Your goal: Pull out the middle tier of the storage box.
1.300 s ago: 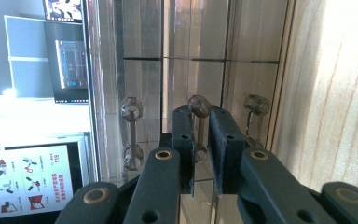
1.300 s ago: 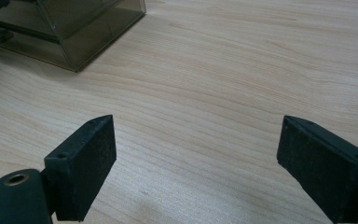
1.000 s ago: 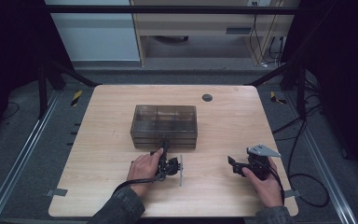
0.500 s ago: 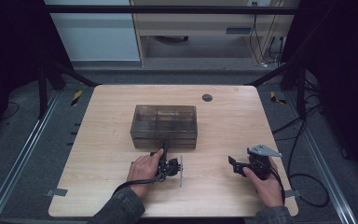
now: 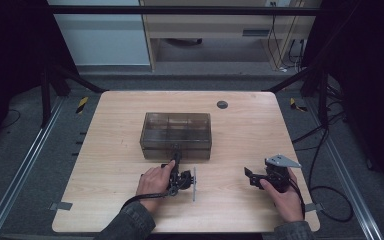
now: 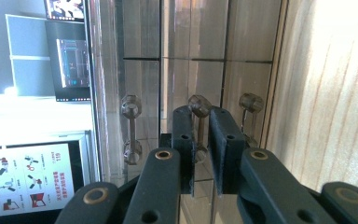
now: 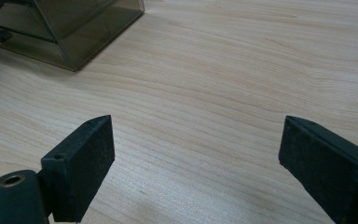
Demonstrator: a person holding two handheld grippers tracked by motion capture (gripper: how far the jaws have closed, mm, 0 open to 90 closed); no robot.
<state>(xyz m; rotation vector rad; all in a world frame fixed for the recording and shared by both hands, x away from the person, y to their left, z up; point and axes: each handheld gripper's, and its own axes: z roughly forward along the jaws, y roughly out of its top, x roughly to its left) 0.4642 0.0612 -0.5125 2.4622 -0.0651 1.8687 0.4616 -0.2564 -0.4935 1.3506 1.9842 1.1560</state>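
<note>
From the high view, a smoky transparent drawer box stands near the middle of the wooden table, a little toward the person's side. The left gripper reaches forward from the left hand, turned on its side, and its tips meet the box's near face at about the middle. The right gripper rests in the right hand well apart from the box, off to its right and nearer the person, jaws pointing leftward across bare wood. A small dark round disc lies on the table beyond the box.

In the left gripper view, the picture is rolled, so the box front runs upward with the tabletop at the right edge. Three clear bar handles sit side by side on the front. The two black jaws are drawn close together and clamp the middle handle between their pads; the other two handles stand free on either side.

In the right gripper view, the jaws stand wide apart with nothing between them, just bare wood grain. A corner of the box shows at the upper left, far beyond the tips.
</note>
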